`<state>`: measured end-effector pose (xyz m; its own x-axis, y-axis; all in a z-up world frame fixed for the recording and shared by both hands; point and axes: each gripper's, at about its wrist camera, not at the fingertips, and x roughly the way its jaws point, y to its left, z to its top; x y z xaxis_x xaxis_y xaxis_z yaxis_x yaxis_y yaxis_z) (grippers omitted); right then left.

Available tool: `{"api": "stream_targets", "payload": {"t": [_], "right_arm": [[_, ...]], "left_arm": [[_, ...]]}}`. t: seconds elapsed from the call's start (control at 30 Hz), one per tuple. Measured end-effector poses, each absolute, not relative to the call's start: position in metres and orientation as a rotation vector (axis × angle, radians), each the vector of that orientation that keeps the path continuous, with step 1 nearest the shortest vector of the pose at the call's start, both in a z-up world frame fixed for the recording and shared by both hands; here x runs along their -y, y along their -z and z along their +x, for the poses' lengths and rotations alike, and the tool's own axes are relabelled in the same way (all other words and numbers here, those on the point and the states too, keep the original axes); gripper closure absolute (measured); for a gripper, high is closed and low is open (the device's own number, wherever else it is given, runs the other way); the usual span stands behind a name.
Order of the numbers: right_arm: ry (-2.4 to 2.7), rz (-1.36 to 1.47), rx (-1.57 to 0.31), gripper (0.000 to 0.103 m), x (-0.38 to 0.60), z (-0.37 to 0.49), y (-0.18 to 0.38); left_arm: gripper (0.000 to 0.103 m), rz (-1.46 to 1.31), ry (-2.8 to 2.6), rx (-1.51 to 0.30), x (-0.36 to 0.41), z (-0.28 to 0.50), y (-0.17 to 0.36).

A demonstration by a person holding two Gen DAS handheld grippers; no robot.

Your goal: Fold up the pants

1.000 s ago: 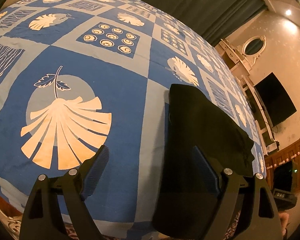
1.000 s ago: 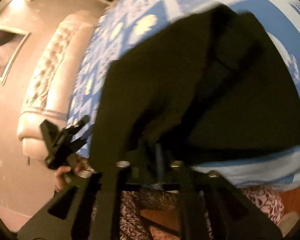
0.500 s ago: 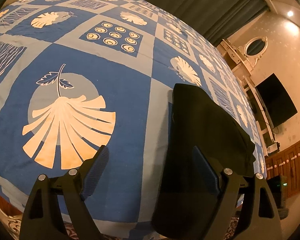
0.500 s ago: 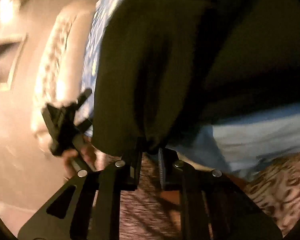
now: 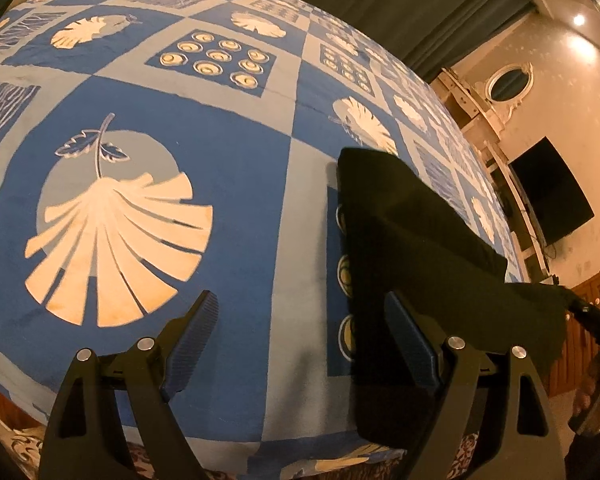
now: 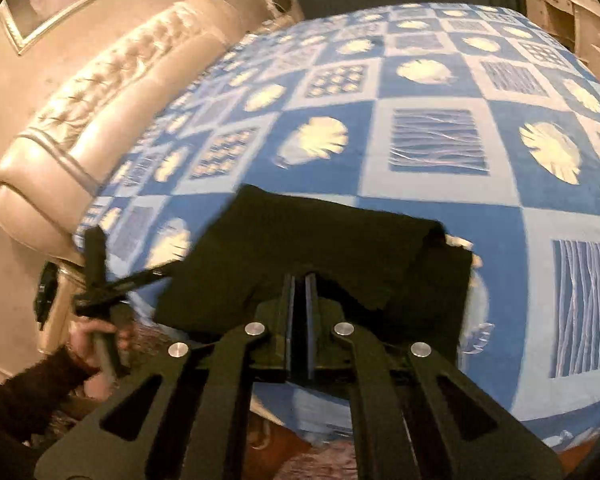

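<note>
While R gripper (image 6: 299,280) jaws clamp black pants (image 6: 320,248) edge, L gripper (image 5: 300,320) jaws gape over bedspread (image 5: 236,168).

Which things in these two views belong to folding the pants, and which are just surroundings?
Belong to the job:
- black pants
- right gripper, shut on the pants' near edge
- left gripper, open
- patterned bedspread

Just surroundings:
- headboard
- television
- oval mirror
- curtain

The right gripper (image 6: 299,280) has risen, its jaws just closed on the pants (image 6: 320,248) edge, lifting it off the bed (image 6: 500,184).
</note>
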<state>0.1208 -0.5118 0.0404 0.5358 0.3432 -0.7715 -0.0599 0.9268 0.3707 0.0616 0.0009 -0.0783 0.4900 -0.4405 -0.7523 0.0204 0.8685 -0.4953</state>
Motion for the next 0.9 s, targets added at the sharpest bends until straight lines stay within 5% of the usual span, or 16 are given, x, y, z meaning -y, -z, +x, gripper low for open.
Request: {"api": "stream_targets", "payload": {"t": [0.13,0.43,0.73,0.9], "right_arm": [[-0.222,0.415,-1.088,0.099,0.532,0.149,-0.011],[-0.419,0.056,-0.811,0.102,0.446,0.183,-0.144],[-0.088,0.411,-1.132,0.102,0.588,0.131,0.027],[-0.146,0.683,-1.111,0.099,0.608,0.110,0.060]], "left_arm": [[0.019,-0.443,0.301,-1.054,0.007,0.062,0.086],[0.019,-0.448,0.288,-1.048,0.004,0.058,0.088],[0.019,-0.436,0.286,-1.042,0.008,0.055,0.090],[0.019,-0.464,0.258,-1.008,0.006,0.050,0.083]]}}
